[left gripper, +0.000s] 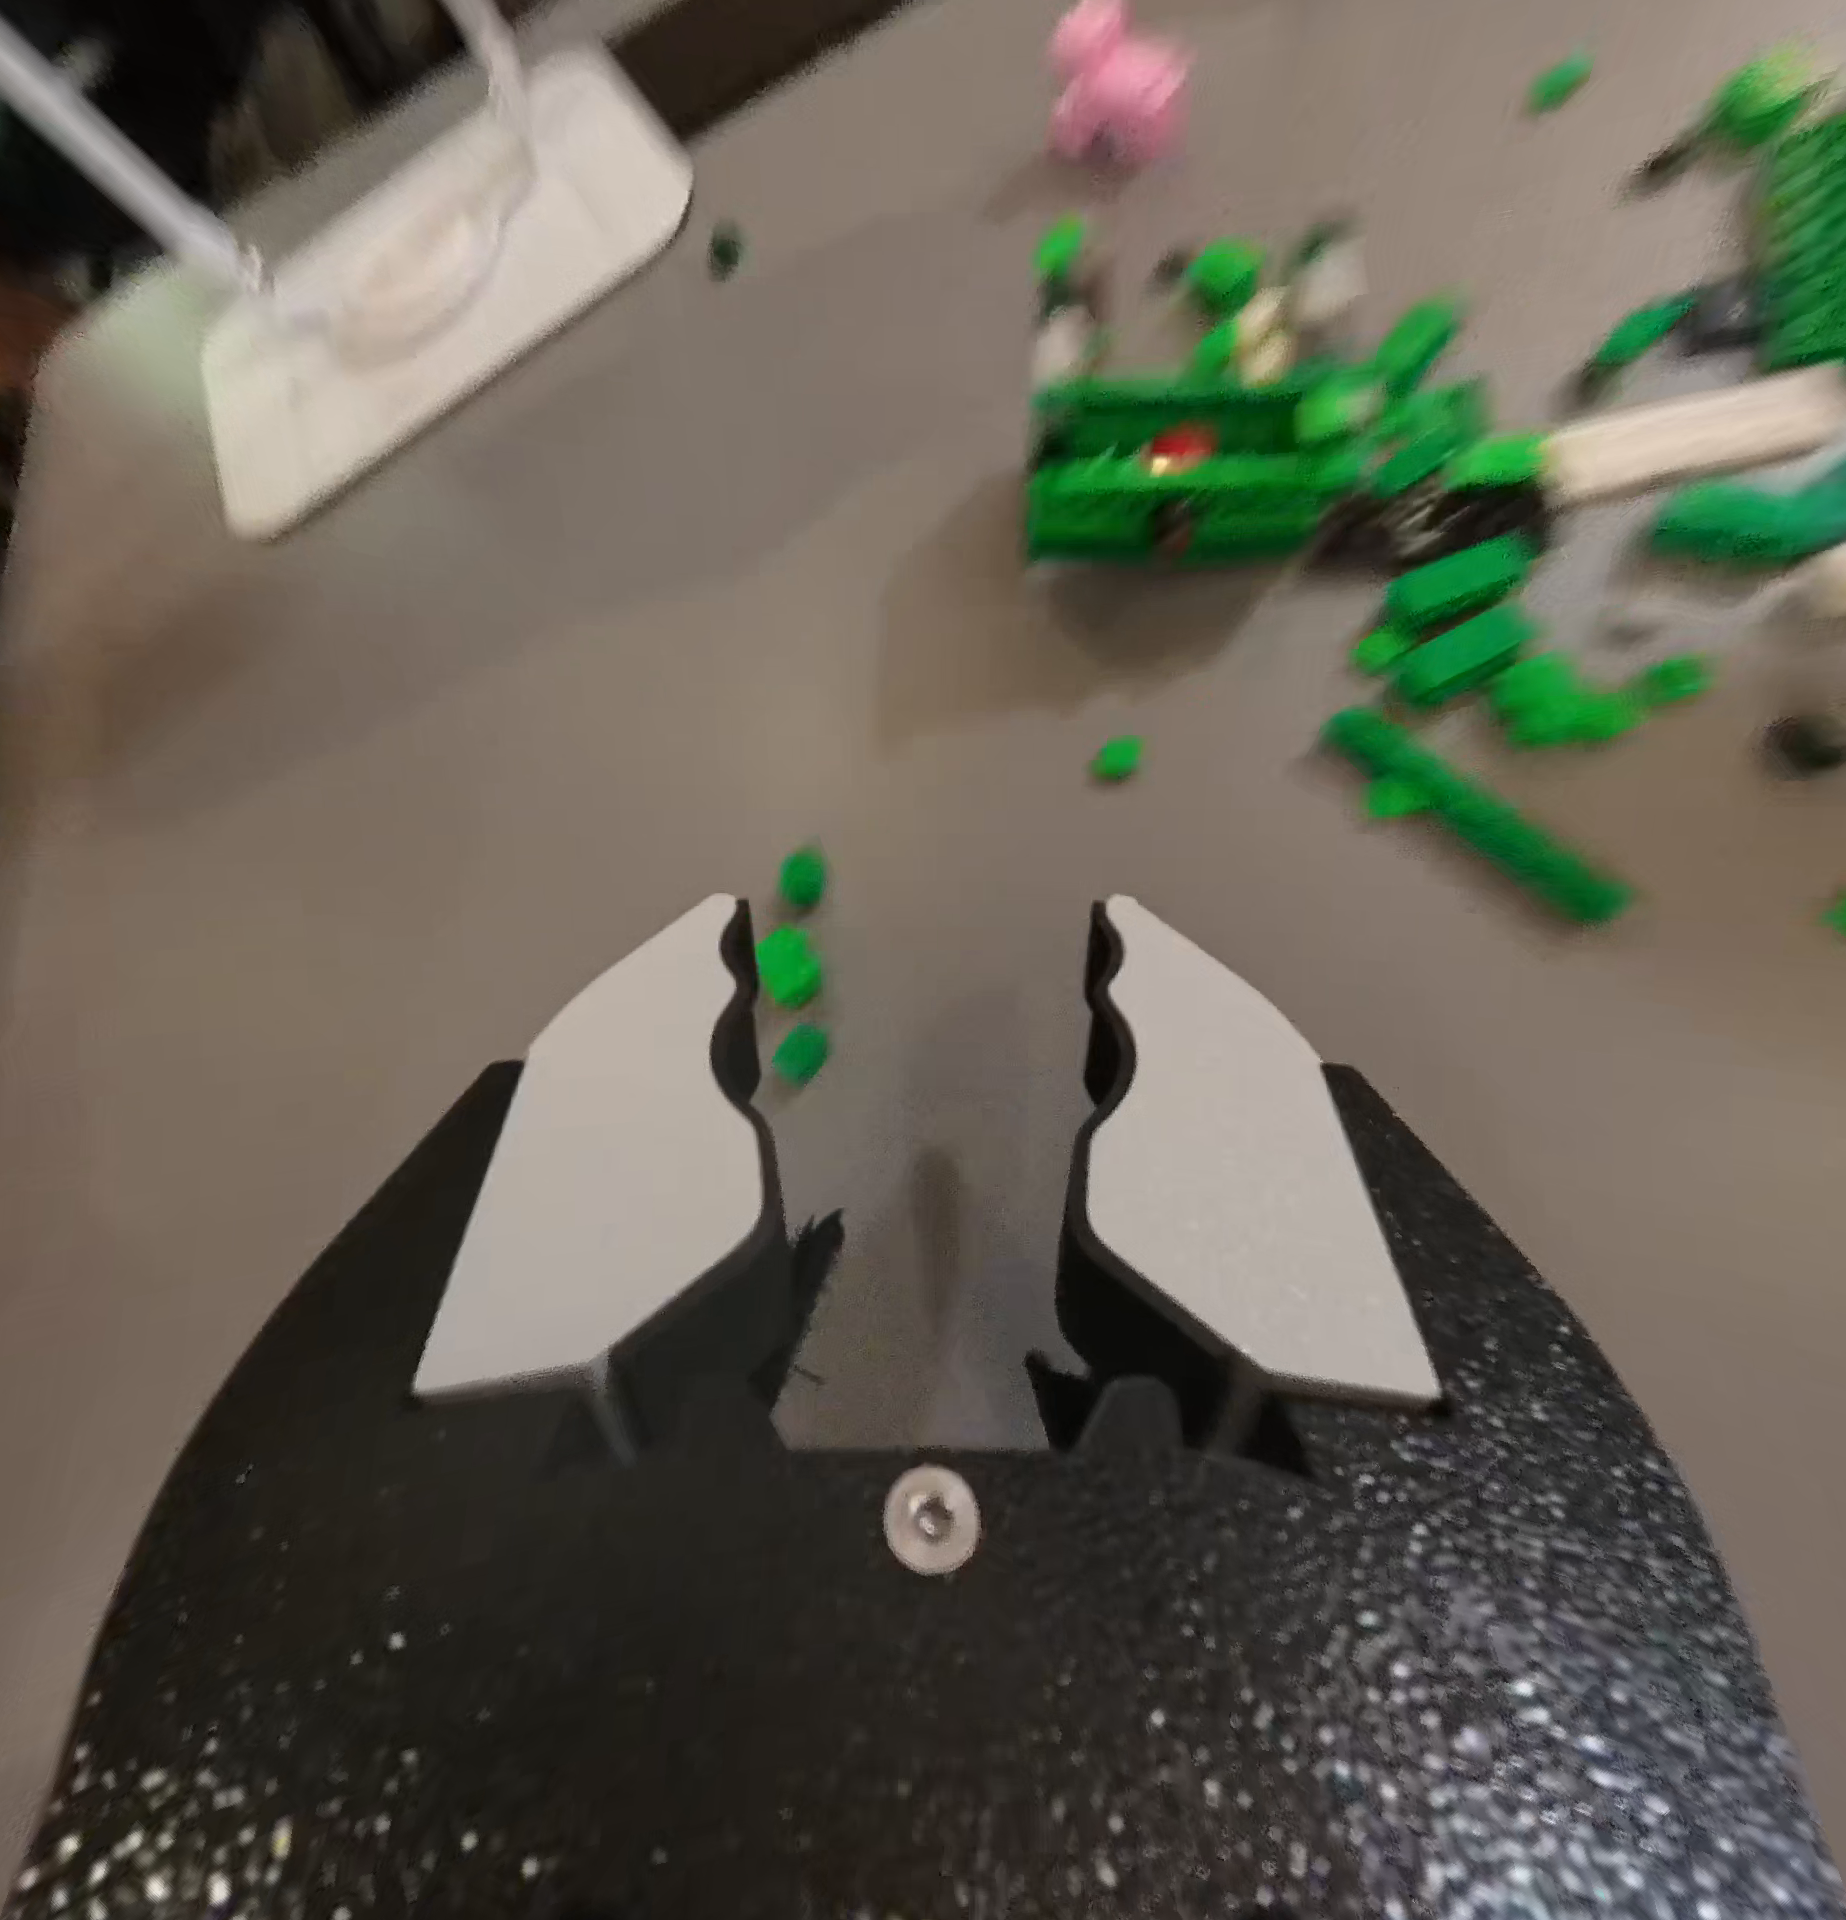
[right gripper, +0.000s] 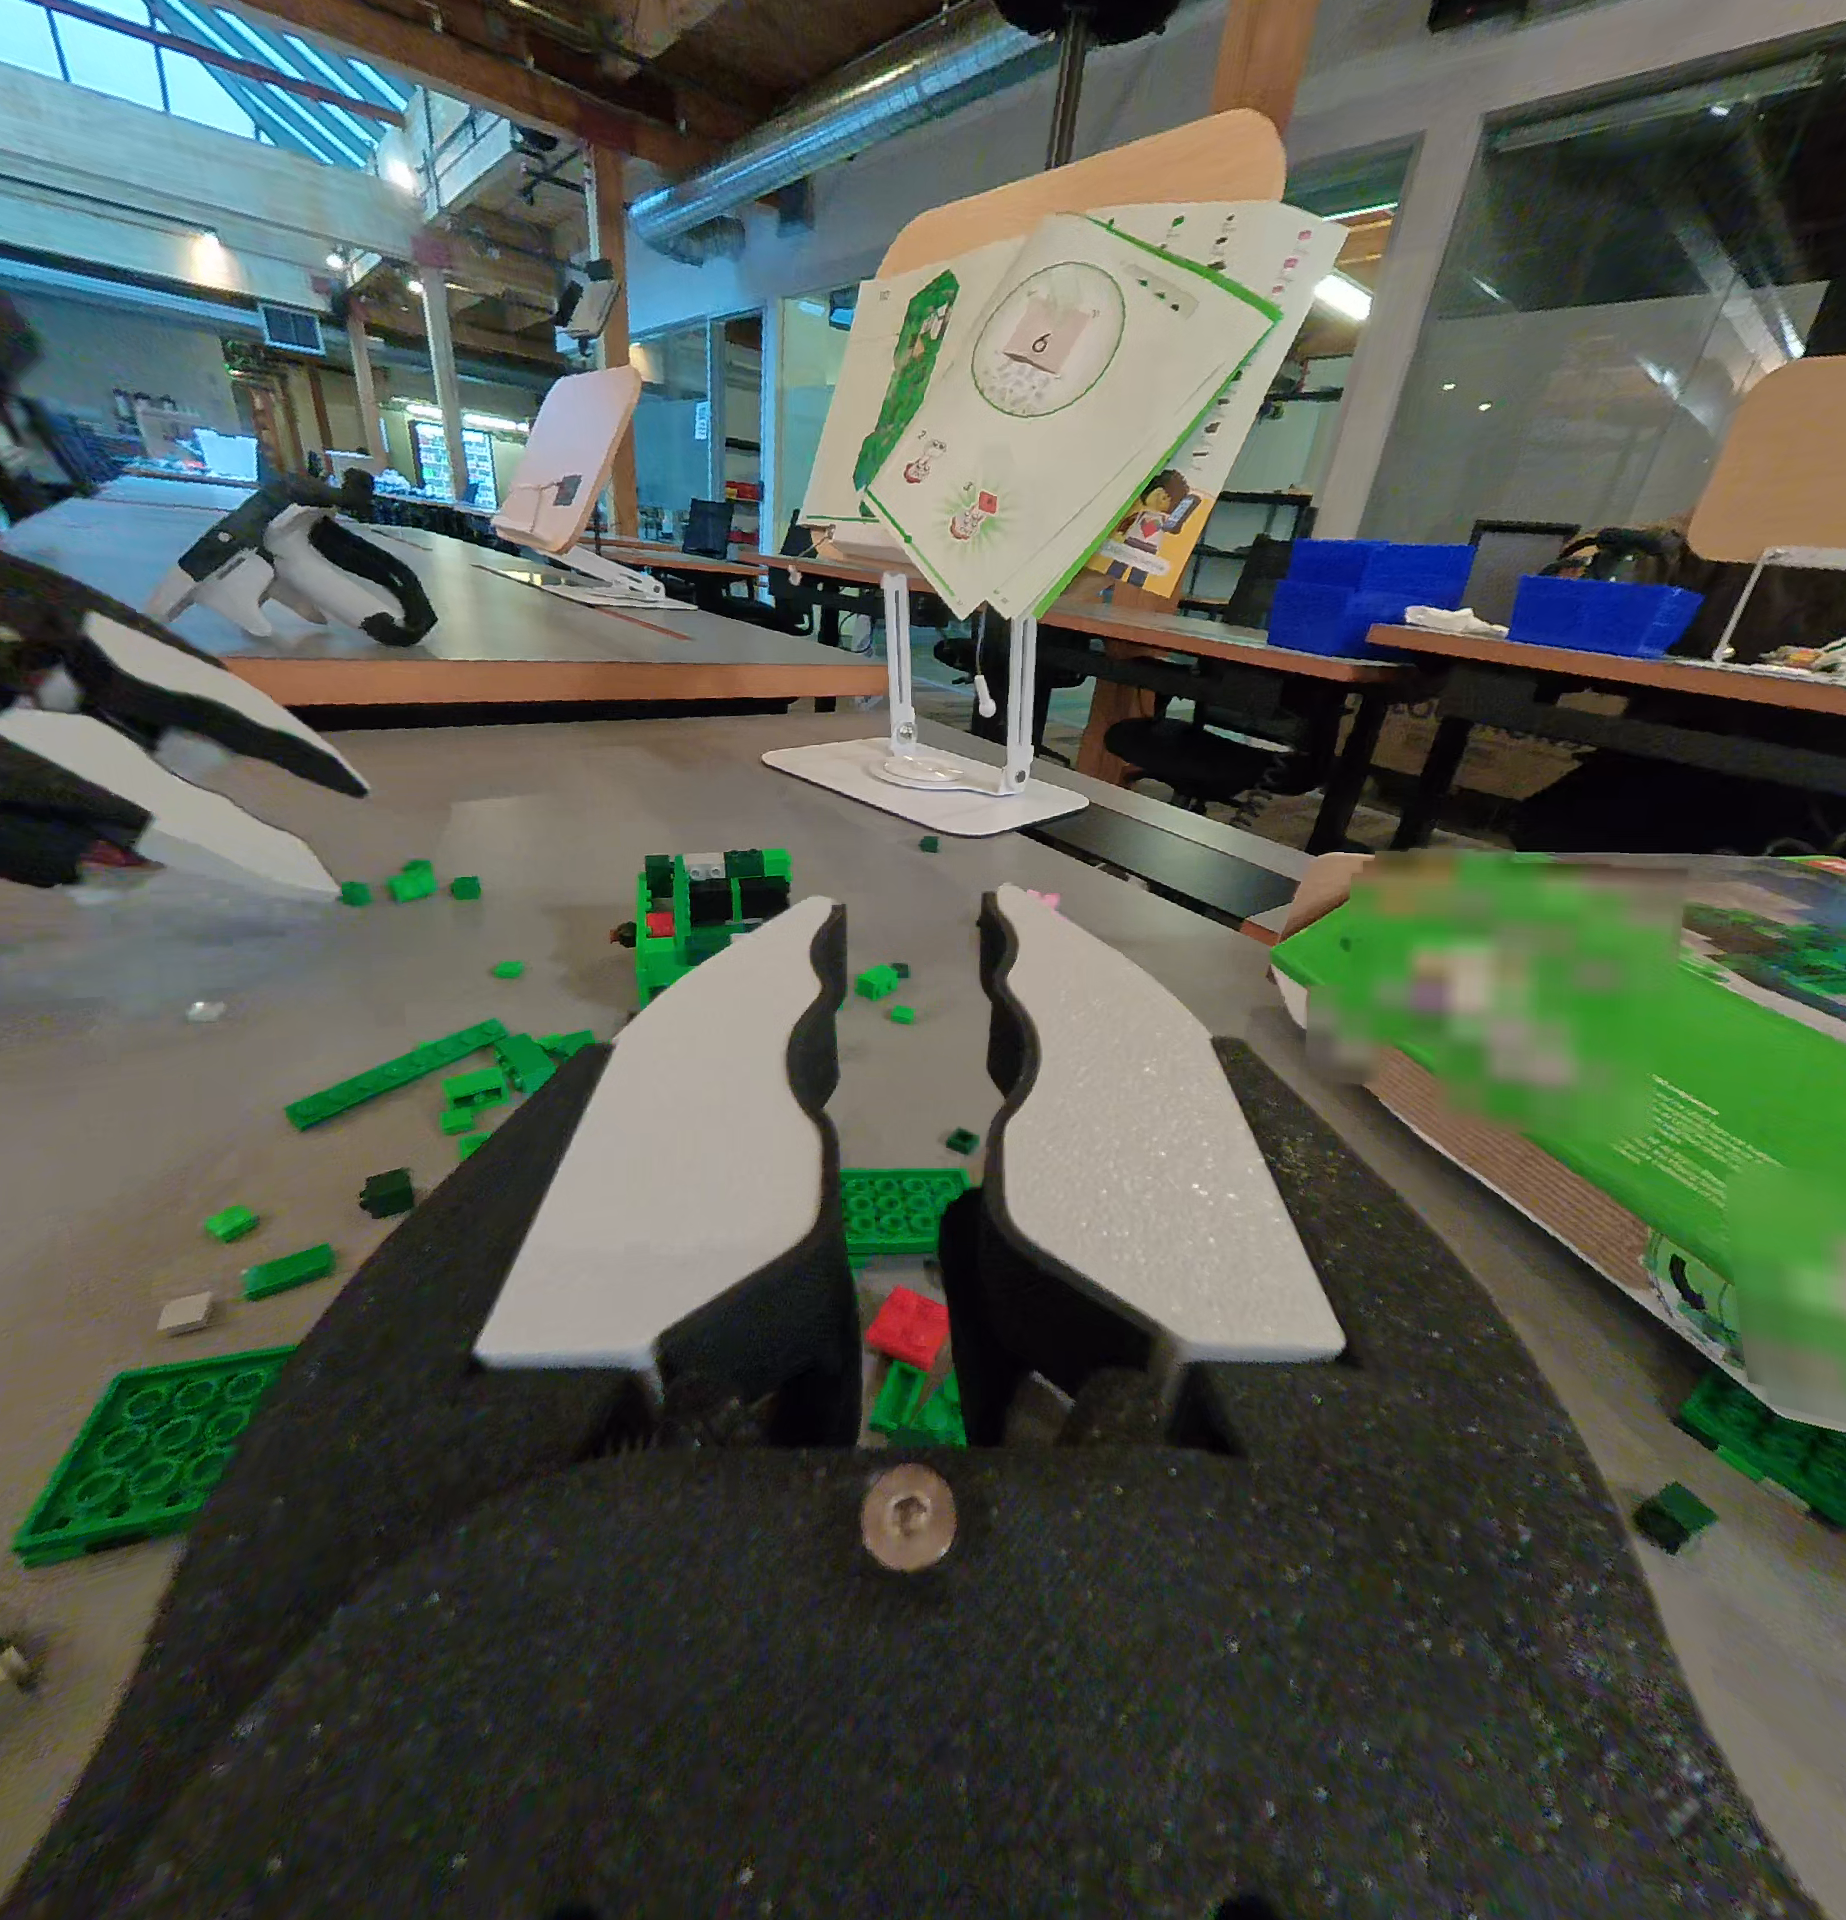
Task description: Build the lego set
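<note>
Long green plate lying flat, slanting up-right; both hand-held grippers parted, empty

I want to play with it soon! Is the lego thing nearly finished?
Not yet. Done: one small green block build stands on the table. In hand: nothing; the left gripper has its jaws open right by three tiny green pieces, and the right gripper is empty too. Left: many loose green bricks, a green plate and a red piece still lie scattered.
</note>
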Demonstrator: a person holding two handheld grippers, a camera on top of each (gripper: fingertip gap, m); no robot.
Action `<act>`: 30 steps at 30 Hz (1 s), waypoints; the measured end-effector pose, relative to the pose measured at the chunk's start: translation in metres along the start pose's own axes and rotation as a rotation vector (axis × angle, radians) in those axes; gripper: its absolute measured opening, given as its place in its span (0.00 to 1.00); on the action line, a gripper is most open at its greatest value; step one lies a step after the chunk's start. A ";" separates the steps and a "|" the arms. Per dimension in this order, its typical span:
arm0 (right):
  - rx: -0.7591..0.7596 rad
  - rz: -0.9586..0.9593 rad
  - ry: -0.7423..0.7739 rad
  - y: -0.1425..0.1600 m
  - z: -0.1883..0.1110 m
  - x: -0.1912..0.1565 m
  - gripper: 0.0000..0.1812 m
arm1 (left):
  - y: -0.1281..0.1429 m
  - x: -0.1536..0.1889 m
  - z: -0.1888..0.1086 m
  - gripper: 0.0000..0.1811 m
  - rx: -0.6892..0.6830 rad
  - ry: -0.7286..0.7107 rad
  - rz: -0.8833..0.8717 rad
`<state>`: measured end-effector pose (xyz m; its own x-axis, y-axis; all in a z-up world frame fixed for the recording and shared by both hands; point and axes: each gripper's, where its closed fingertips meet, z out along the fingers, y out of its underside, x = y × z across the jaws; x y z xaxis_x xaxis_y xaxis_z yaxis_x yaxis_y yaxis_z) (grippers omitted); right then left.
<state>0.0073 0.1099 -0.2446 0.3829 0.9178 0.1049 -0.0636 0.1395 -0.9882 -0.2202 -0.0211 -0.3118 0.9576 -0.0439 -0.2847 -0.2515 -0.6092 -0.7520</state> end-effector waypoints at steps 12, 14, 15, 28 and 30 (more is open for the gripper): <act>0.020 -0.025 0.166 -0.003 -0.013 0.026 0.13 | -0.147 0.185 0.021 0.29 0.430 0.473 0.356; 0.015 -0.027 0.203 -0.003 -0.014 0.032 0.13 | -0.161 0.188 0.025 0.29 0.533 0.480 0.357; 0.010 -0.029 0.215 -0.002 -0.014 0.034 0.13 | -0.167 0.189 0.024 0.30 0.585 0.493 0.343; -0.109 -0.140 0.324 0.012 -0.007 0.043 0.12 | -0.161 0.151 0.022 0.29 0.800 0.583 0.003; -0.118 -0.151 0.340 0.013 -0.007 0.045 0.12 | -0.161 0.149 0.018 0.28 0.826 0.579 0.010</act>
<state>0.0304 0.1502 -0.2537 0.6644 0.7120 0.2270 0.1158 0.2020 -0.9725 -0.0395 0.0845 -0.2434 0.8205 -0.5577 -0.1253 -0.0678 0.1227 -0.9901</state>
